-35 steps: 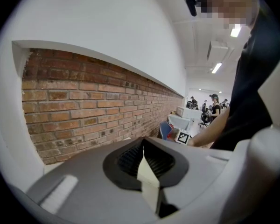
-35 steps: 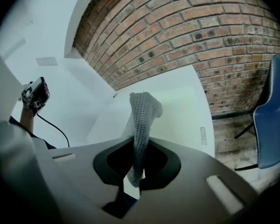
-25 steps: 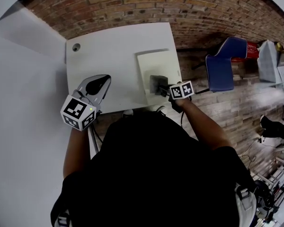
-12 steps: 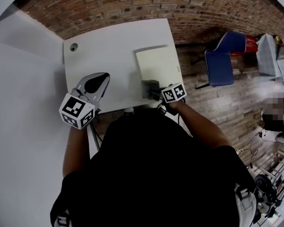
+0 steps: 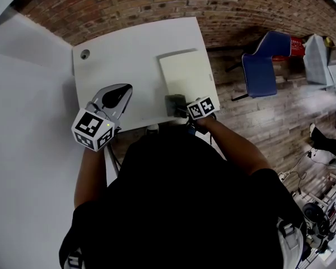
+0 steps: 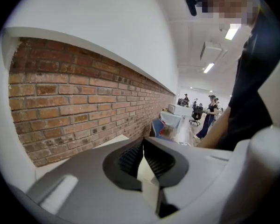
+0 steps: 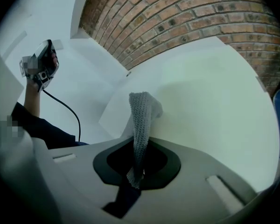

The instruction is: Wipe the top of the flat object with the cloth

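Observation:
A pale, flat board (image 5: 186,72) lies on the right part of the white table (image 5: 123,55). A grey knit cloth (image 5: 175,103) rests at the board's near edge, and my right gripper (image 5: 183,109) is shut on it. In the right gripper view the cloth (image 7: 142,113) rises from between the jaws of the right gripper (image 7: 140,148) and folds onto the board (image 7: 214,92). My left gripper (image 5: 122,89) hovers at the table's near left edge, away from the board. In the left gripper view, the left gripper (image 6: 143,143) has its jaws together on nothing.
A blue chair (image 5: 261,65) stands on the brick-patterned floor to the right of the table. A round cable hole (image 5: 85,54) sits in the table's far left corner. A white wall runs along the left. The person's dark-clothed body fills the lower head view.
My right gripper has drawn the cloth back across the board, from its middle to its near edge. The left gripper has stayed about where it was.

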